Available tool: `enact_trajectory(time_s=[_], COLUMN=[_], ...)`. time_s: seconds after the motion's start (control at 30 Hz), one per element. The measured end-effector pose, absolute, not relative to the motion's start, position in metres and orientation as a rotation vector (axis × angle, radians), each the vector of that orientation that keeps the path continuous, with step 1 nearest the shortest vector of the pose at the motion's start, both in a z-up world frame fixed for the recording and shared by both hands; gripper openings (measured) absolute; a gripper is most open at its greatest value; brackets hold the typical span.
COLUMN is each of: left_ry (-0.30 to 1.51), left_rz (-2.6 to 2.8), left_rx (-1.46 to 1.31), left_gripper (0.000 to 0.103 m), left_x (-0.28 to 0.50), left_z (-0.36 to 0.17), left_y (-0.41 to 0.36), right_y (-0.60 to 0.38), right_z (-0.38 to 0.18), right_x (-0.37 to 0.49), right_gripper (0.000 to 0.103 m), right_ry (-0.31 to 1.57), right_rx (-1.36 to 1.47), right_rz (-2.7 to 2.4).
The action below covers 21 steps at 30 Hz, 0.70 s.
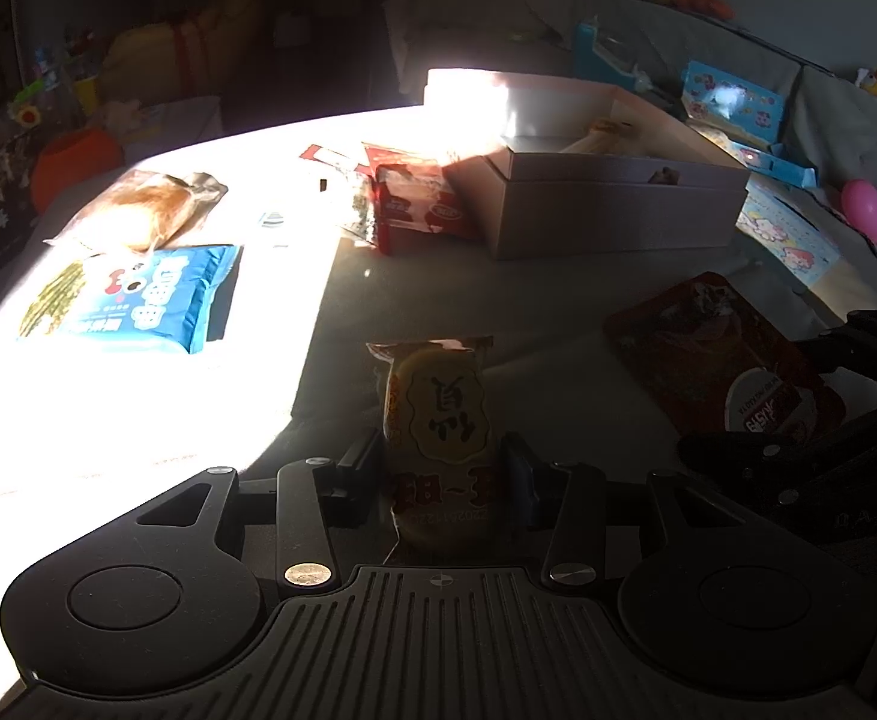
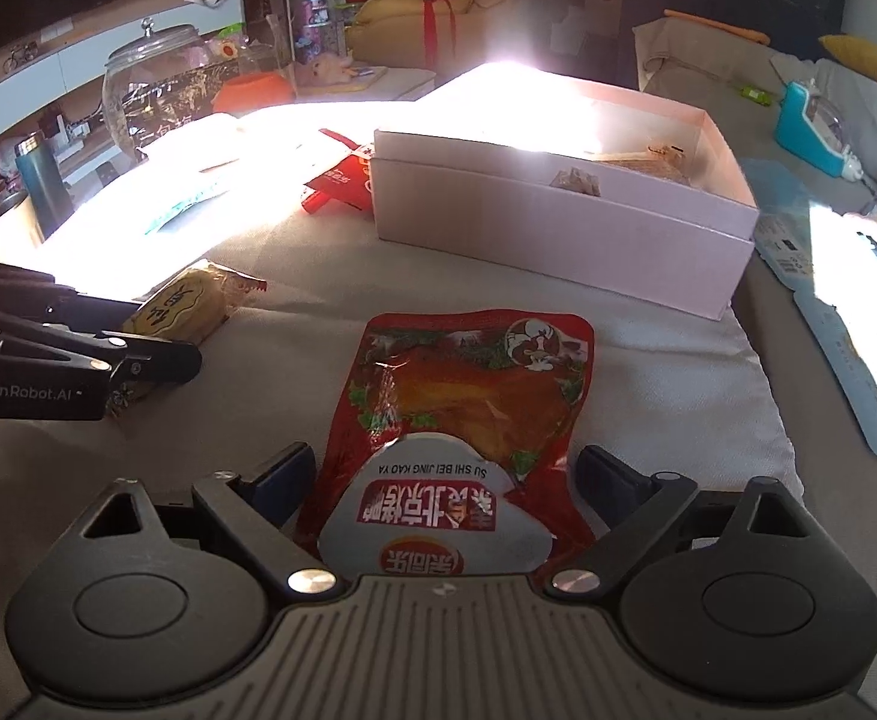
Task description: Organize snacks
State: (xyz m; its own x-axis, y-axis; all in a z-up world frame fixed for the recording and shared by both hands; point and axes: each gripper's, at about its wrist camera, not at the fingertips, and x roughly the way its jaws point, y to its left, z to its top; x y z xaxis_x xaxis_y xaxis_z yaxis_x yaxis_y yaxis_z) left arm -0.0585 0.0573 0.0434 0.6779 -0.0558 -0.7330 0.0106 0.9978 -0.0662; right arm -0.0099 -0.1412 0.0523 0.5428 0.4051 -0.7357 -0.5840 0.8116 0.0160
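Left tongs (image 1: 445,468) grip yellow plastic-wrapped cake (image 1: 438,420). Right tongs (image 2: 444,474) open, straddling flat red foil pouch (image 2: 468,414) near desk's front edge. Risk: slick pouch slipping as pads close.

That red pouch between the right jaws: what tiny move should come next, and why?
Probably close the right gripper onto the red pouch. The pouch lies flat between the jaws with gaps on both sides, so it isn't held yet; the pink box waits beyond.

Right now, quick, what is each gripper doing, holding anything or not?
Left gripper: closed on the yellow snack pack.
Right gripper: open, fingers either side of the red pouch, not pressing it.
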Motion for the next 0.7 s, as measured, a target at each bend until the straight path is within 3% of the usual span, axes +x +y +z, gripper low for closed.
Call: enact_trajectory(time_s=[0.27,0.37,0.43,0.7], left_ry=[0.815,0.816,0.817,0.831], left_rz=[-0.043,-0.042,-0.041,-0.034], left_rx=[-0.049,-0.05,-0.051,-0.069], left_gripper=[0.047,0.047,0.047,0.047], left_x=[-0.061,-0.062,-0.062,-0.058], left_z=[0.043,0.043,0.043,0.044], left_y=[0.057,0.057,0.057,0.057], right_y=[-0.144,-0.148,-0.15,-0.128], right_z=[0.068,0.071,0.075,0.064], right_x=[-0.016,-0.016,-0.019,-0.019], right_gripper=[0.061,0.07,0.084,0.093], right_ry=[0.759,0.731,0.715,0.8], right_rx=[-0.311,-0.346,-0.36,-0.318], right_rz=[0.579,0.538,0.508,0.529])
